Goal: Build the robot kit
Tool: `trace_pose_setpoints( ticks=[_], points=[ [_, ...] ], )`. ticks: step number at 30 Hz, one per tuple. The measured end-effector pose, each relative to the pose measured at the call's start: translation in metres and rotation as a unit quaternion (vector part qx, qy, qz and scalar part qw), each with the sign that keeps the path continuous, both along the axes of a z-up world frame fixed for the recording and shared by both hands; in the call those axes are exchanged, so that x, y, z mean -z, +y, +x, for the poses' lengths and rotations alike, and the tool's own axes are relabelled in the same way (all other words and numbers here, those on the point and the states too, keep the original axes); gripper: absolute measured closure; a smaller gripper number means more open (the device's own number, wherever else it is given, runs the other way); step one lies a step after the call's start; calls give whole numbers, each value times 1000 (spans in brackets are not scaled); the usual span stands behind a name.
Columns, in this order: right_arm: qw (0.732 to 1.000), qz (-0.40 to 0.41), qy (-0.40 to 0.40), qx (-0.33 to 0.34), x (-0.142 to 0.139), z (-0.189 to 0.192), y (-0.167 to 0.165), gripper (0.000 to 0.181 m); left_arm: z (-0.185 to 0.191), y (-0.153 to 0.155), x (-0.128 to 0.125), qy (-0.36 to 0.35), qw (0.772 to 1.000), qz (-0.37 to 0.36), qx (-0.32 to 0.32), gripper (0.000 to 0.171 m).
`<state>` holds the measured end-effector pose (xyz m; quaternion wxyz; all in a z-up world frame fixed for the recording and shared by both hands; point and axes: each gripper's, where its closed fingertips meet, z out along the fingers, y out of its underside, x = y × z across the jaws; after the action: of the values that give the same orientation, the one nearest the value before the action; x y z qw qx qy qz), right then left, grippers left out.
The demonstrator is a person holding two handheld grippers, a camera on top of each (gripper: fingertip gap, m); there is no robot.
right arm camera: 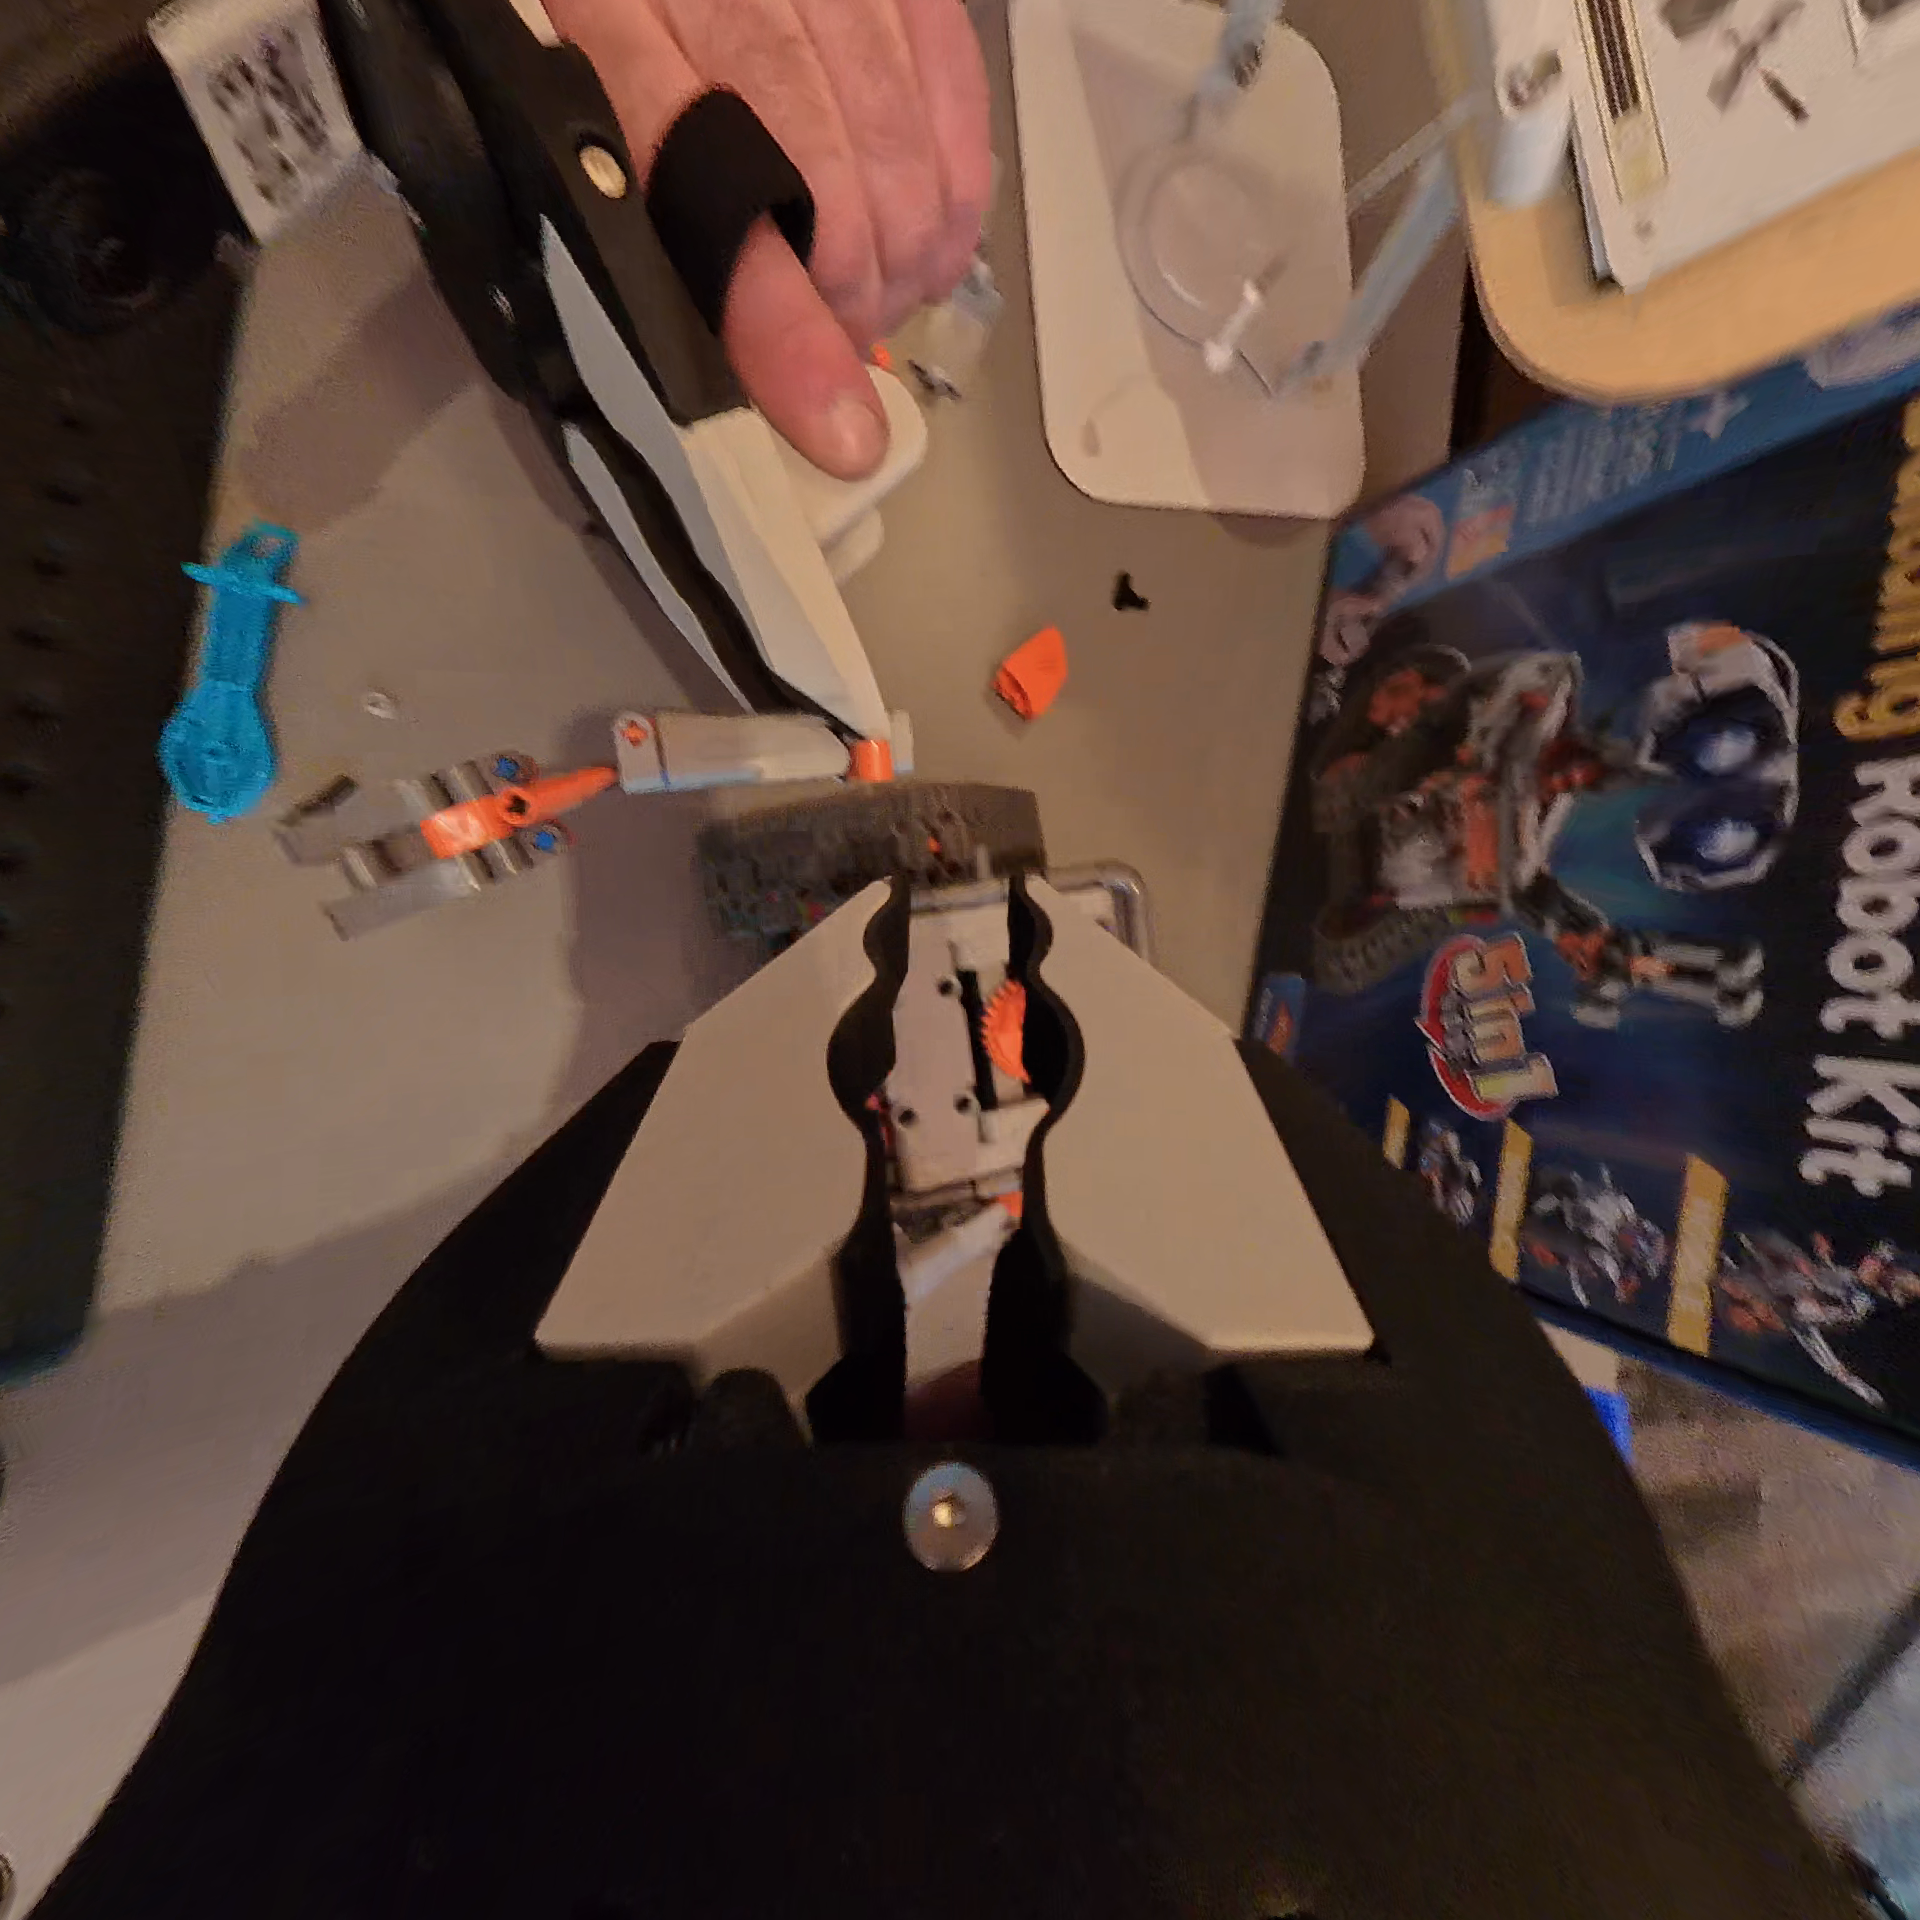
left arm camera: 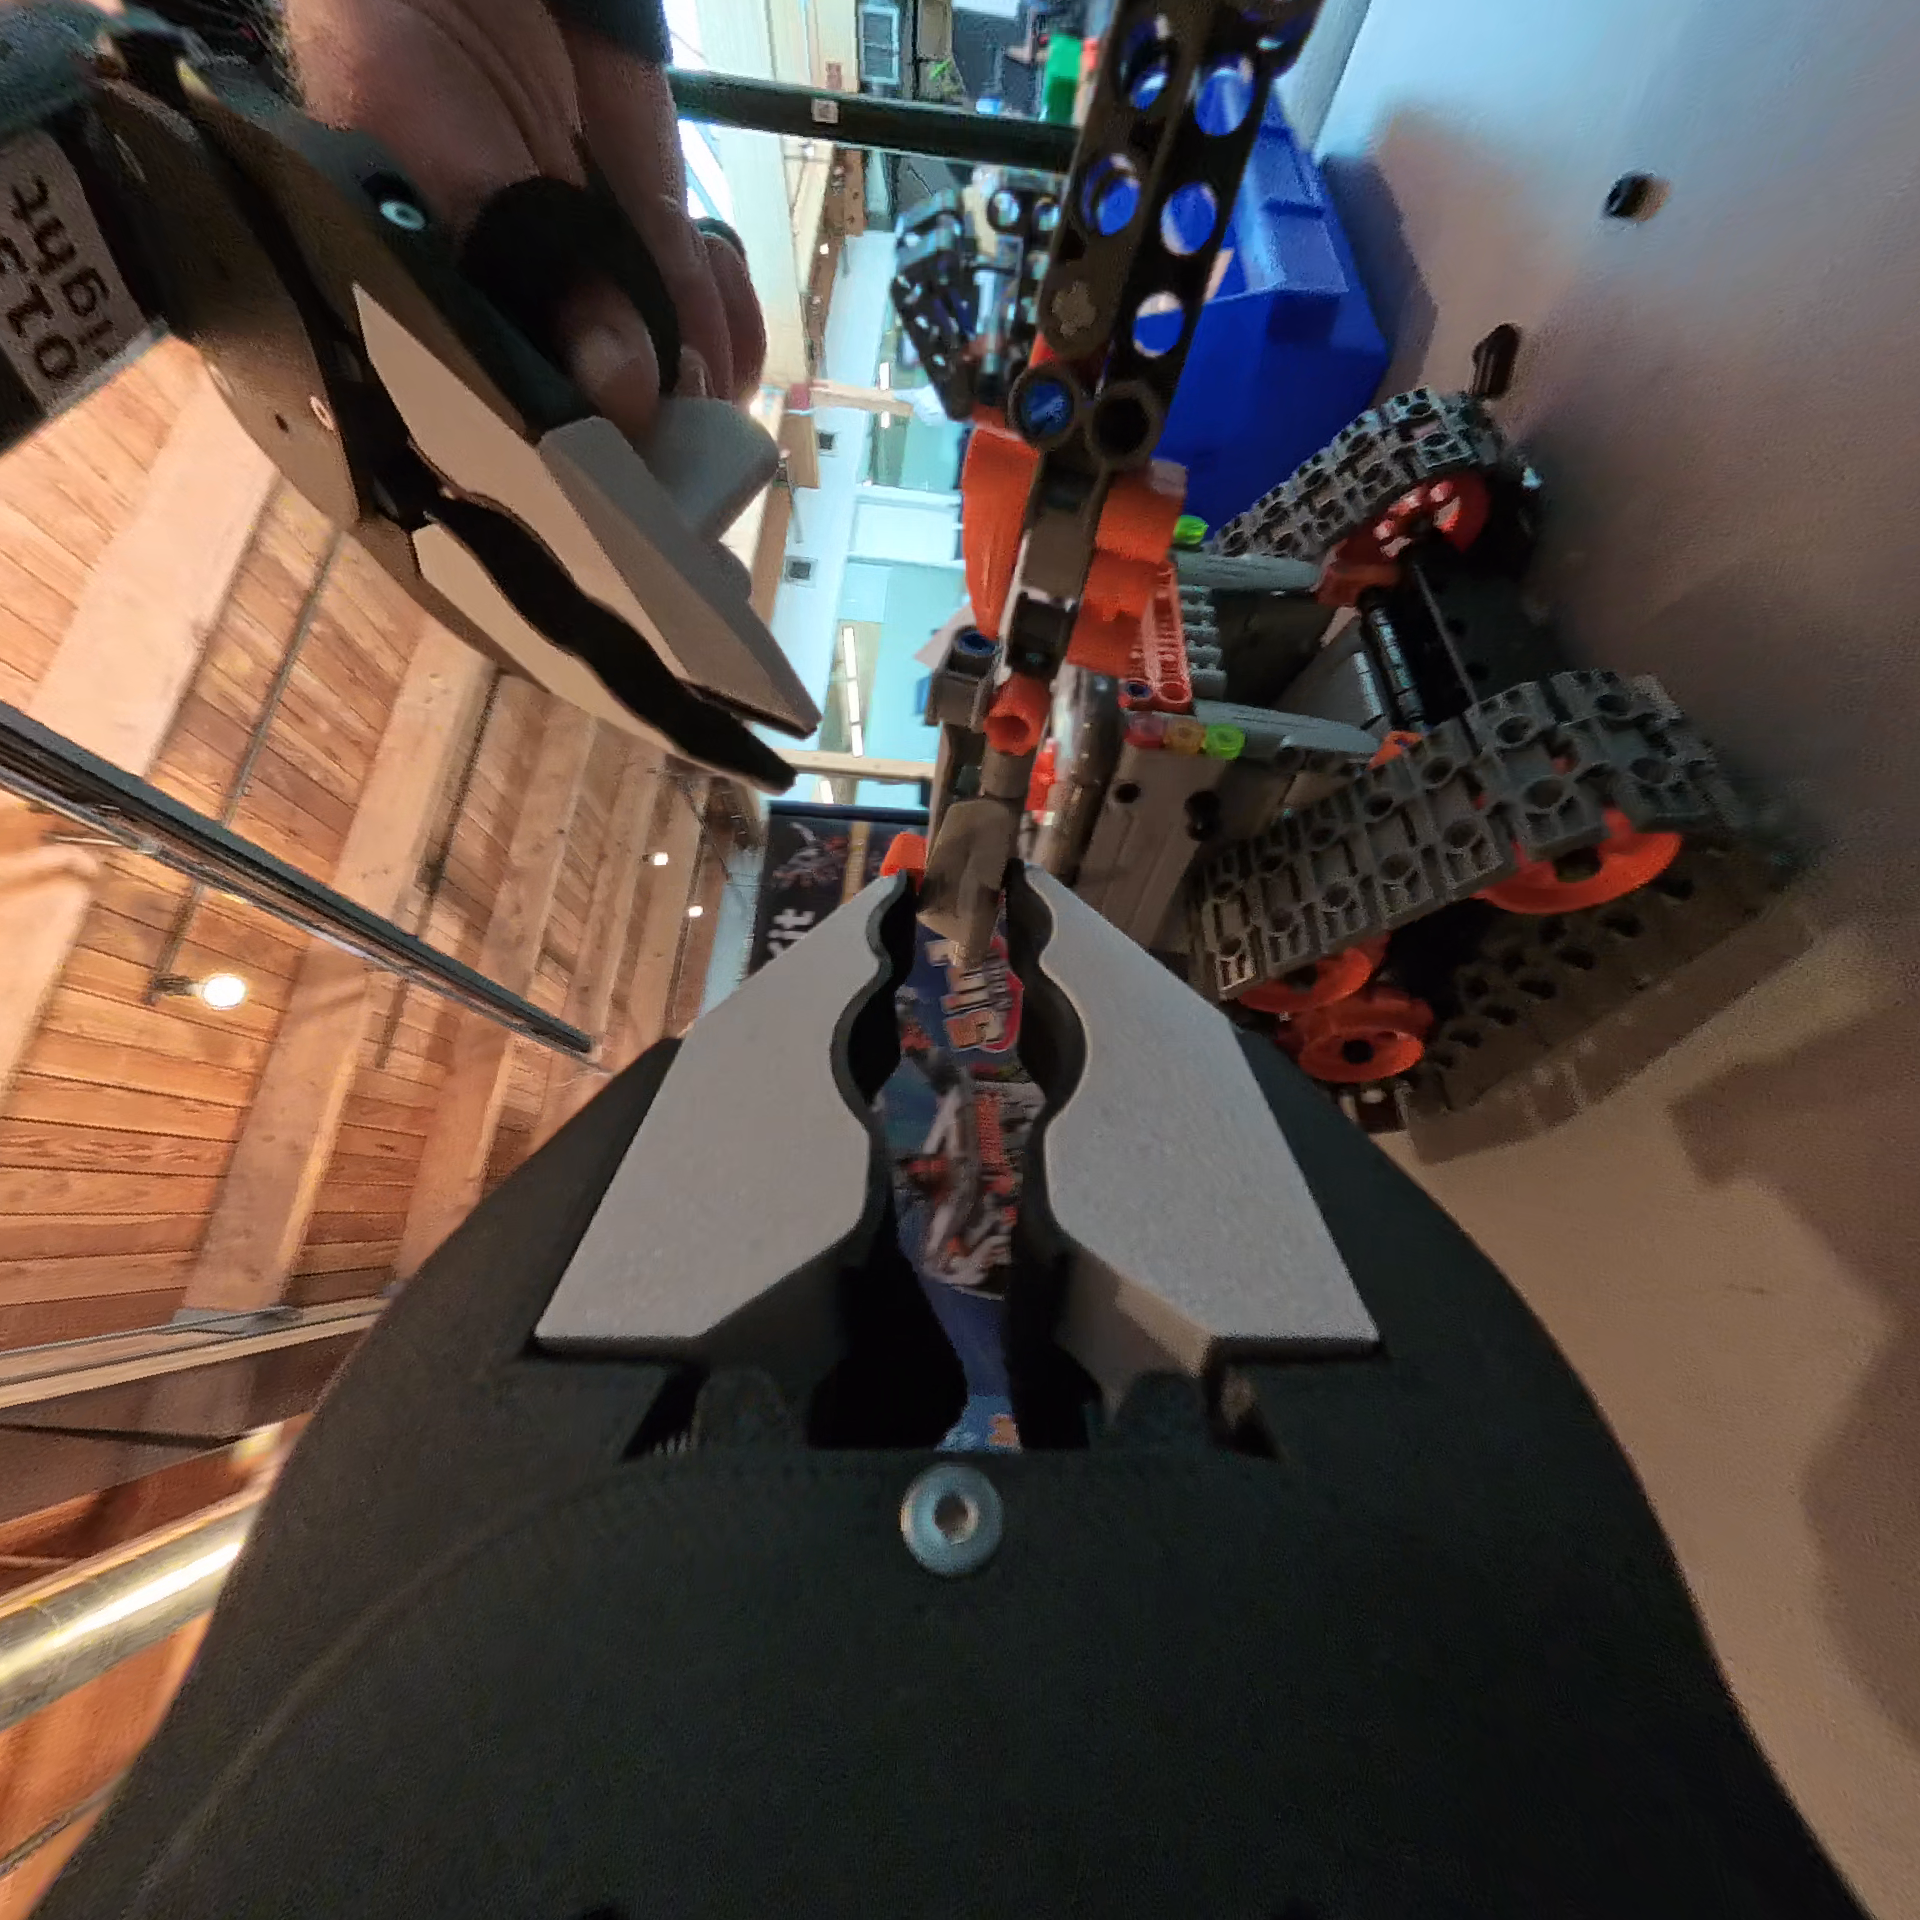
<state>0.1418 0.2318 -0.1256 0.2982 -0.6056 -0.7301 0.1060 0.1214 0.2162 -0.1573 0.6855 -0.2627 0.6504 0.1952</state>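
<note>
A tracked brick robot model point(left arm camera: 1455, 831) of grey, black and orange parts stands on a pale table point(left arm camera: 1662, 1351). My left gripper point(left arm camera: 961, 894) is shut on the grey end piece point(left arm camera: 971, 862) of a jointed grey-and-orange arm that sticks out from the model. In the right wrist view the left gripper point(right arm camera: 878, 732) pinches a grey beam point(right arm camera: 727, 748) beside an orange pin. My right gripper point(right arm camera: 956, 883) hovers over the model's track point(right arm camera: 873, 831) with a narrow gap between its fingers and nothing in it. It also shows in the left wrist view point(left arm camera: 805, 746), close to the arm and apart from it.
A blue kit box point(right arm camera: 1610, 935) lies to the right of the model. On the table lie a loose orange piece point(right arm camera: 1031, 675), a small grey-and-orange assembly point(right arm camera: 436, 842), a blue plastic tool point(right arm camera: 223, 707) and a white tray point(right arm camera: 1195, 260). A blue bin point(left arm camera: 1299, 312) stands behind. My hands' fingertips stand some 5 cm from each other.
</note>
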Motion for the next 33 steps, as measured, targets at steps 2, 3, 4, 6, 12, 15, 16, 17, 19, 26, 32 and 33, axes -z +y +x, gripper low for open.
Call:
trace_pose_setpoints(
  ticks=[2,3,4,6,12,15,16,17,19,26,32,33],
  points=[
    [999,19,-31,15,12,9,17,163,1,8,10,0,1000,-30,1,157],
    [999,24,-45,16,19,11,22,166,2,13,14,9,1000,-26,-1,157],
    [998,28,-57,9,26,11,24,172,2,17,19,13,999,-34,0,157],
    [996,32,-87,-4,39,12,25,181,4,22,22,12,999,-47,4,157],
    [995,27,-94,-11,51,10,34,181,8,28,33,-14,994,-112,6,157],
    [995,23,-94,-16,57,11,34,181,9,30,37,-27,990,-137,3,157],
    [995,24,-92,-17,58,10,34,181,9,30,37,-32,990,-141,4,157],
    [996,23,-89,-19,58,10,34,181,7,29,37,-34,990,-134,4,157],
    [996,21,-83,-21,58,10,34,181,5,30,39,-36,989,-145,2,157],
    [997,10,-67,-25,60,10,34,181,4,37,35,-71,984,-164,-13,157],
    [999,1,-43,-24,60,10,34,181,7,34,36,-82,983,-166,-13,157],
    [999,0,-42,-24,60,9,34,181,7,34,36,-84,982,-166,-13,157]
  ],
)
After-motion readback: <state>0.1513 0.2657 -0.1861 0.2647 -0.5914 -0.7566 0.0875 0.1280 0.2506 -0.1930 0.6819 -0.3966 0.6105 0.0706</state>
